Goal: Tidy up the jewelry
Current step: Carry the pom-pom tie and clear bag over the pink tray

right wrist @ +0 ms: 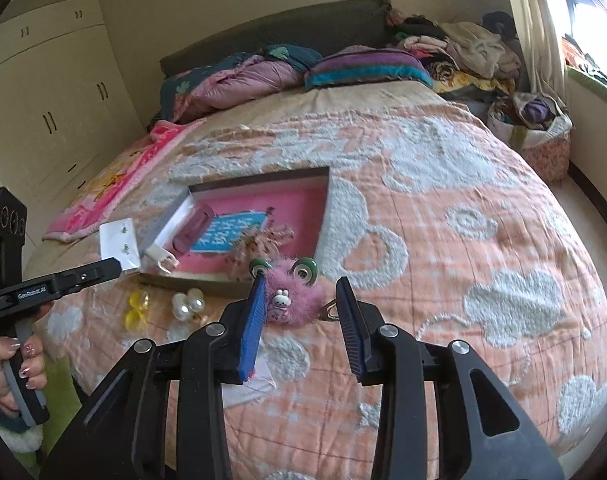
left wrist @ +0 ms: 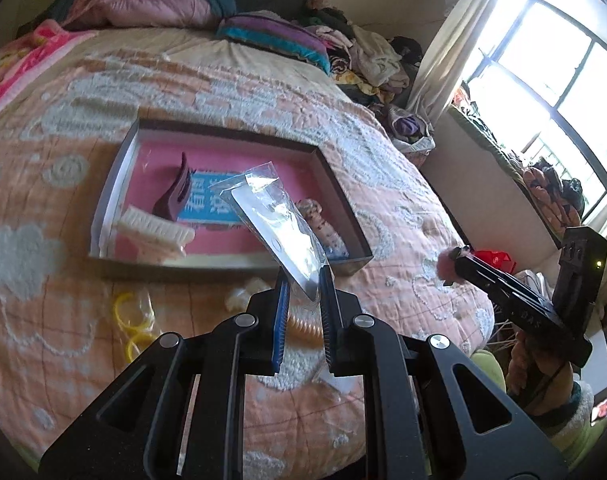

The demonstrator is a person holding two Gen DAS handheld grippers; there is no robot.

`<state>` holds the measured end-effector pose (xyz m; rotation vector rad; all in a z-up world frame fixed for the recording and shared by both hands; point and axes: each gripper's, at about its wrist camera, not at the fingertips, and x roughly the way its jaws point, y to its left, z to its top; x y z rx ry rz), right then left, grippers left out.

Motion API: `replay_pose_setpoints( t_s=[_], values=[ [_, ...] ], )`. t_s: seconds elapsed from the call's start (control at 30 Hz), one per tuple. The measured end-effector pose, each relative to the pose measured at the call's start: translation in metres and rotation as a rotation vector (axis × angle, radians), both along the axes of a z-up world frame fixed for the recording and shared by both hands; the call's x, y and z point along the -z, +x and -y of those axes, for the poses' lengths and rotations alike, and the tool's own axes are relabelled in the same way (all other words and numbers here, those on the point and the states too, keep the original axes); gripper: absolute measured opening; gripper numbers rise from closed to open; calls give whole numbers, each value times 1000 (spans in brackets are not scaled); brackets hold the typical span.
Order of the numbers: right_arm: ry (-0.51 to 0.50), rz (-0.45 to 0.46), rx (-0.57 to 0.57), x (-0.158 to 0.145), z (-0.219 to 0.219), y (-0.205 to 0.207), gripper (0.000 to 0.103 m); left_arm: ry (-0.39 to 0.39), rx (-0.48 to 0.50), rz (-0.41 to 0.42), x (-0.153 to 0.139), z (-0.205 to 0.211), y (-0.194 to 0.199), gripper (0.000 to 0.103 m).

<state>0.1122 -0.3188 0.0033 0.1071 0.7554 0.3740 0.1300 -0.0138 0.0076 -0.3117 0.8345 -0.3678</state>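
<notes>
My left gripper (left wrist: 303,280) is shut on a clear plastic packet with a white earring card (left wrist: 277,232), held up above the near edge of the pink-lined box (left wrist: 323,160); the packet also shows in the right wrist view (right wrist: 119,242). The box holds a maroon hair claw (left wrist: 175,192), a cream hair claw (left wrist: 155,232), a blue card (left wrist: 207,200) and a leopard hair piece (left wrist: 323,224). My right gripper (right wrist: 301,292) holds a fuzzy pink hair clip with green eyes (right wrist: 291,296) between its half-closed fingers, over the bedspread near the box's front right.
Yellow rings (right wrist: 137,308) and a pearl piece (right wrist: 189,302) lie on the orange bedspread (right wrist: 463,280) in front of the box. Pillows and clothes pile up at the headboard. A window and a basket stand to the right, wardrobes to the left.
</notes>
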Motion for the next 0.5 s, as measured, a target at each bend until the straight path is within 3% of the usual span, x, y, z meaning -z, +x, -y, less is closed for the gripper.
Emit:
replay_pose_setpoints(
  t_s=[0.5],
  values=[
    [14,92,-82,-51,-42,26,34,36,8,47,-28,-1,19,8]
  ],
)
